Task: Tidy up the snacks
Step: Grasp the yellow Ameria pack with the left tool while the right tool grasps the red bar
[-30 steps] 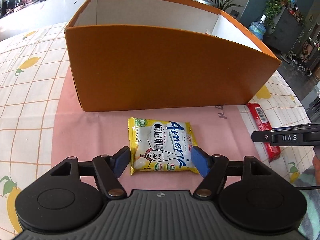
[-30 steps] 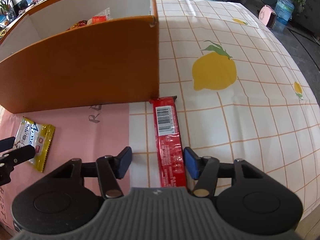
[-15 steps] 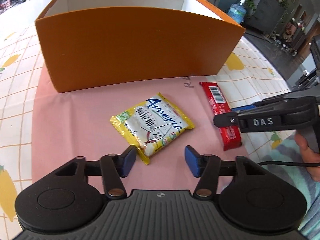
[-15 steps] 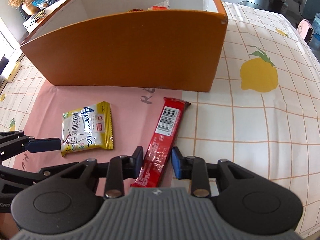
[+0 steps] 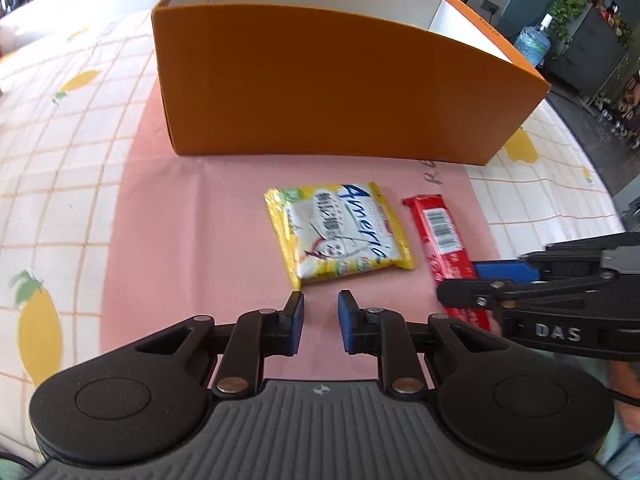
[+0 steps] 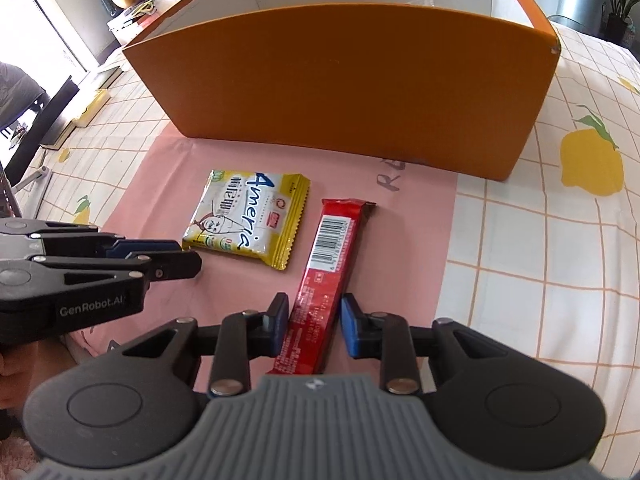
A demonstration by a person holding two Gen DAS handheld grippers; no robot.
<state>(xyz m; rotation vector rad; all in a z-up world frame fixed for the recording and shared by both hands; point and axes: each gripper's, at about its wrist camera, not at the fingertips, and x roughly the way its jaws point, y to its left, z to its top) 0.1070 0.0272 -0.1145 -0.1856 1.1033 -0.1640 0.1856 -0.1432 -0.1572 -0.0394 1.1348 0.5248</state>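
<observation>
My right tongs point(image 6: 313, 320) straddle the red bar point(image 6: 326, 276), unclenched; its long axis runs toward the orange box point(image 6: 360, 88), whose contents I cannot make out. Left tongs point(image 5: 321, 322) hover narrowly parted by the yellow packet point(image 5: 338, 234), mid-surface.

Both wrist cameras sit low at the table's near edge, facing the orange box point(image 5: 340, 92), sharing the pink mat point(image 6: 420, 232).
</observation>
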